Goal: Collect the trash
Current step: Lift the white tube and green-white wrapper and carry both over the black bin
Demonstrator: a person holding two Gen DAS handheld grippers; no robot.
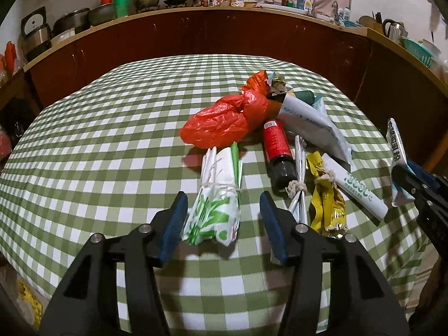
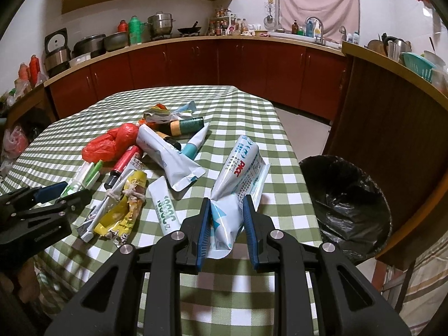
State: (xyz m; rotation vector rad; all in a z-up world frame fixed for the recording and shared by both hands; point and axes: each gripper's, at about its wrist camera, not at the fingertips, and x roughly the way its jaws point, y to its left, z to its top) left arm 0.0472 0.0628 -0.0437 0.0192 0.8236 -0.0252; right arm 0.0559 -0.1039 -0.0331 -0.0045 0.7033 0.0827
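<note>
My left gripper [image 1: 222, 200] is open, its blue pads on either side of a white-and-green wrapper bundle [image 1: 217, 198] tied with string, lying on the checked tablecloth [image 1: 98, 154]. My right gripper [image 2: 226, 200] is shut on a white-and-blue pouch [image 2: 239, 179] and holds it above the table's right edge; it also shows in the left wrist view [image 1: 397, 151]. A bin lined with a black bag [image 2: 347, 204] stands on the floor to the right of the table.
More trash lies mid-table: a red plastic bag [image 1: 224, 117], a red bottle [image 1: 277, 151], a yellow wrapper [image 1: 326, 201], a white tube [image 1: 355, 187], a large white pouch [image 2: 170, 156]. A wooden chair [image 2: 392, 128] stands behind the bin. Kitchen counters run along the back.
</note>
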